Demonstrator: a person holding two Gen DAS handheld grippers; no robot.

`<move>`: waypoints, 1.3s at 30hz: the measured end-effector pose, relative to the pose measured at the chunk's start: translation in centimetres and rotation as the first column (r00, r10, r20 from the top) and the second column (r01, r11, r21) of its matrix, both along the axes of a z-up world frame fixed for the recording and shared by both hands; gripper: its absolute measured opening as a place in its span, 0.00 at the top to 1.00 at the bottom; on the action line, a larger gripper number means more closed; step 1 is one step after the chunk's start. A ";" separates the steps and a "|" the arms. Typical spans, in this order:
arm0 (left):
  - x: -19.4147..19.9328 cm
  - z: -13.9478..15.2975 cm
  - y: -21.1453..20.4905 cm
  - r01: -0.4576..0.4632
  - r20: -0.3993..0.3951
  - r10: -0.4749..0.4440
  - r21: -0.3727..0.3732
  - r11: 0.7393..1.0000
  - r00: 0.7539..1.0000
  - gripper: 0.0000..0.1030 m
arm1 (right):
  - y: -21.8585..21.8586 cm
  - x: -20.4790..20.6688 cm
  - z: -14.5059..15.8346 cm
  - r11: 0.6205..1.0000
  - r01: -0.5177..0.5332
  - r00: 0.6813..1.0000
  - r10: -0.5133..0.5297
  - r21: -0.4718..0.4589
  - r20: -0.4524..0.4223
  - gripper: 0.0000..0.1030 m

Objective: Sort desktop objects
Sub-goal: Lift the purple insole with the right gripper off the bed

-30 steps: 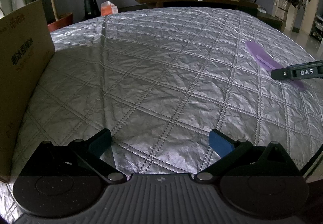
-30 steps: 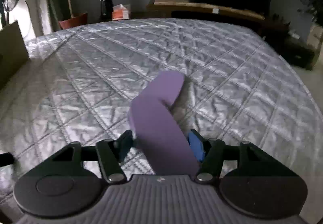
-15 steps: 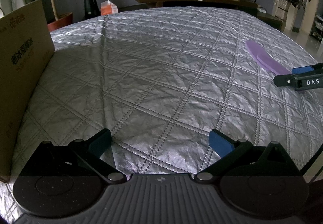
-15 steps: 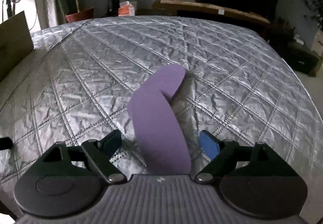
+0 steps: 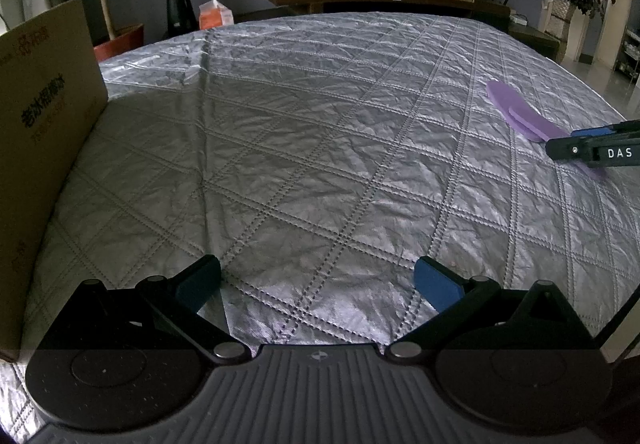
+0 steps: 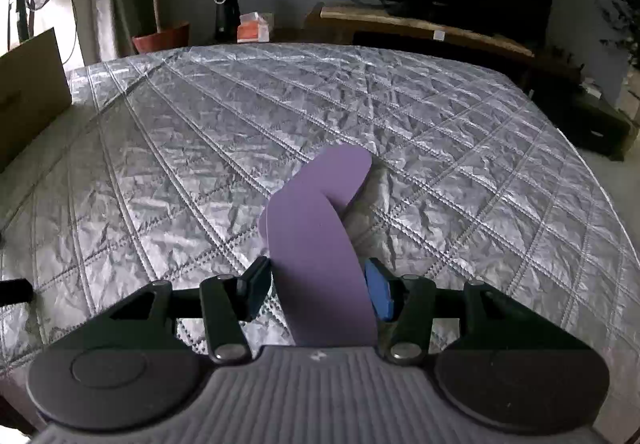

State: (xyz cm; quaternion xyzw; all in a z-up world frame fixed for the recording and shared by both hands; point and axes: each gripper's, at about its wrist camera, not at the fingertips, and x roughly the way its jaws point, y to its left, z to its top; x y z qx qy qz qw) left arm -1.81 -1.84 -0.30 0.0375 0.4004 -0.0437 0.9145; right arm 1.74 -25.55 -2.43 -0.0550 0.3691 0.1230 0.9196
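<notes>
Two flat purple foam strips with rounded ends [image 6: 320, 244] lie crossed on the silver quilted foil-like cover [image 6: 200, 148], seen in the lower middle of the right wrist view. One strip runs up from the bottom edge between the fingers of the right gripper [image 6: 318, 290]; the other reaches toward the upper right from under it. That gripper's jaws are closing, with the near strip between them: the blue pad [image 6: 378, 294] on the right side presses against the strip's edge, and the dark left finger [image 6: 256, 288] sits at its other edge, so the strip is pinched across its width.

From the left wrist view the same strips [image 5: 520, 116] appear at the right edge of the frame, with the right gripper's black finger marked DAS lying across them. Across the bottom of that frame the left gripper [image 5: 318, 284] has its jaws spread wide, nothing between them, only bare cover beneath.

At the left edge stands a brown cardboard box wall [image 5: 44, 124] with printed characters, resting on the cover
</notes>
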 end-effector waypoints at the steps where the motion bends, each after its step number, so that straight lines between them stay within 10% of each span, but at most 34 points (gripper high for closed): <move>1: 0.0 0.0 0.0 0.000 0.000 0.000 0.000 1.000 1.000 0.00 | 0.1 -0.1 0.1 1.000 -0.001 1.000 0.001 -0.003 0.003 0.53; 39: 0.0 0.0 -0.2 0.006 -0.008 -0.006 -0.005 1.000 1.000 0.00 | 3.0 -1.8 4.1 0.988 0.012 0.988 -0.036 0.153 0.152 0.53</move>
